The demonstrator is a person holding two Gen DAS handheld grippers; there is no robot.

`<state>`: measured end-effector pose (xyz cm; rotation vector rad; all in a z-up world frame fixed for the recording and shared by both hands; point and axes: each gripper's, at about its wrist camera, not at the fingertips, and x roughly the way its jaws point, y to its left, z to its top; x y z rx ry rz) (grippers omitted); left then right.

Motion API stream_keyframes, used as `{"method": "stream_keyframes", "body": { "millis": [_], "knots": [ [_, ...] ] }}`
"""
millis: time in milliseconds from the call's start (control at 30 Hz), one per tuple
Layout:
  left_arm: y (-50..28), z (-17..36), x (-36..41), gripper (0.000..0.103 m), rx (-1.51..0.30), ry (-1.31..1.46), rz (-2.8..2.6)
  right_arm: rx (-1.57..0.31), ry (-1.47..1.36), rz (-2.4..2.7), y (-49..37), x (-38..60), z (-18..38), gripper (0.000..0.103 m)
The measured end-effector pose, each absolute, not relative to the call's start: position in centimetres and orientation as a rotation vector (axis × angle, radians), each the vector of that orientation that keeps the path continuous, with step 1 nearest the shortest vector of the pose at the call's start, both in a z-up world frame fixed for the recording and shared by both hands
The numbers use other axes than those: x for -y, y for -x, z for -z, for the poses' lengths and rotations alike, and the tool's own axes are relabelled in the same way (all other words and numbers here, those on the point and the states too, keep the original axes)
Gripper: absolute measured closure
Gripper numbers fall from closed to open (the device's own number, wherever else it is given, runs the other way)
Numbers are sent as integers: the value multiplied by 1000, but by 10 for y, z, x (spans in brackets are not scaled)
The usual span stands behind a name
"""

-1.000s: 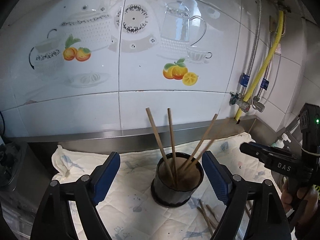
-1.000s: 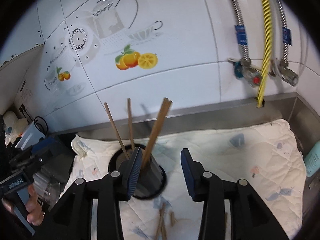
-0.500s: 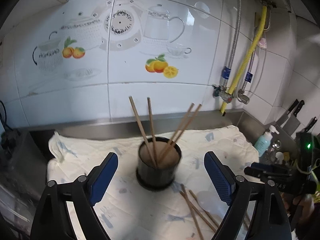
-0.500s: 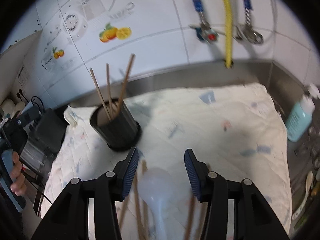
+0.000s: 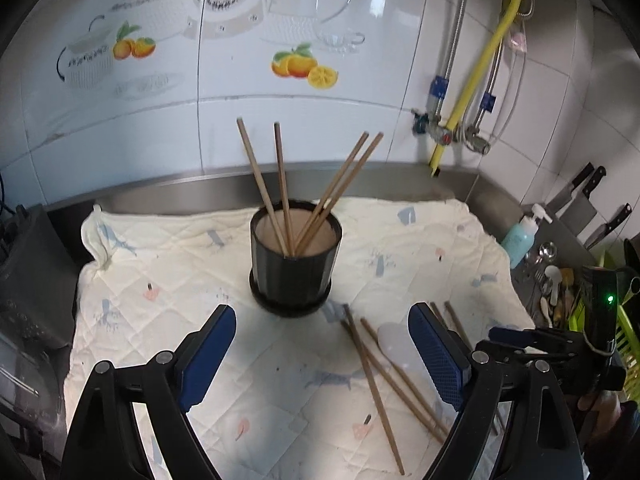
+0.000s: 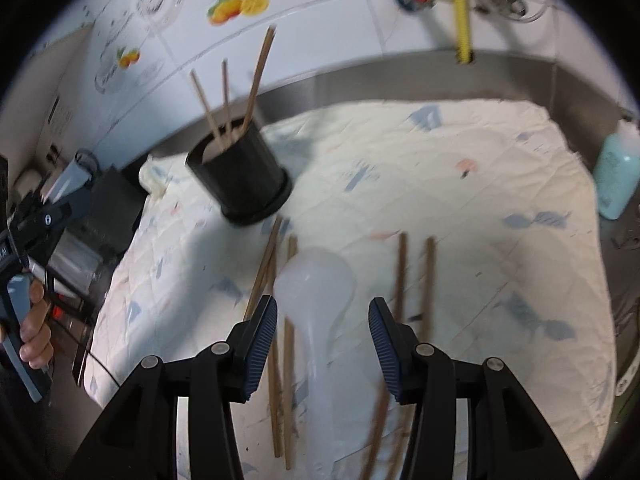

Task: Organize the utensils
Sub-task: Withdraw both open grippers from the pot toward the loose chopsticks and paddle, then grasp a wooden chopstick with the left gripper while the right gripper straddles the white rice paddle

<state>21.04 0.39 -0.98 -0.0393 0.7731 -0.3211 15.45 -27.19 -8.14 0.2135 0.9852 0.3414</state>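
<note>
A black holder [image 5: 295, 264] stands on the white quilted cloth [image 5: 168, 264] with several wooden chopsticks [image 5: 280, 184] upright in it; it also shows in the right wrist view [image 6: 244, 184]. More chopsticks [image 5: 376, 376] and a white plastic spoon [image 6: 320, 292] lie on the cloth to the holder's right. My left gripper [image 5: 320, 356] is open and empty, in front of the holder. My right gripper [image 6: 322, 336] is open and empty, low over the spoon's handle, with loose chopsticks [image 6: 400, 276] on either side.
A steel ledge [image 5: 160, 188] and tiled wall run behind the cloth. A teal soap bottle [image 6: 614, 176] stands at the right edge. Knives [image 5: 576, 196] and a rack of utensils [image 5: 556, 280] sit far right. Dark appliances [image 5: 24, 280] stand on the left.
Both grippers have pulled back from the holder. The right gripper let go of chopsticks into the holder and has dropped low over the spoon and loose chopsticks.
</note>
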Motion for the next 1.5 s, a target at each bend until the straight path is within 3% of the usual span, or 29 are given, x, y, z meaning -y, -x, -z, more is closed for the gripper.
{"method": "stream_keyframes", "body": {
  "millis": [233, 500, 1300, 1500],
  "knots": [
    [-212, 34, -10, 8, -828, 51, 321, -1057, -183, -380, -163, 257, 105, 36],
    [-220, 52, -15, 8, -865, 63, 328, -1136, -167, -404, -182, 245, 127, 29],
    [-236, 78, -14, 10, -924, 79, 338, -1229, -110, -382, -206, 229, 139, 26],
    [-237, 78, -13, 10, -926, 85, 343, -1233, -79, -368, -210, 222, 139, 18]
  ]
}}
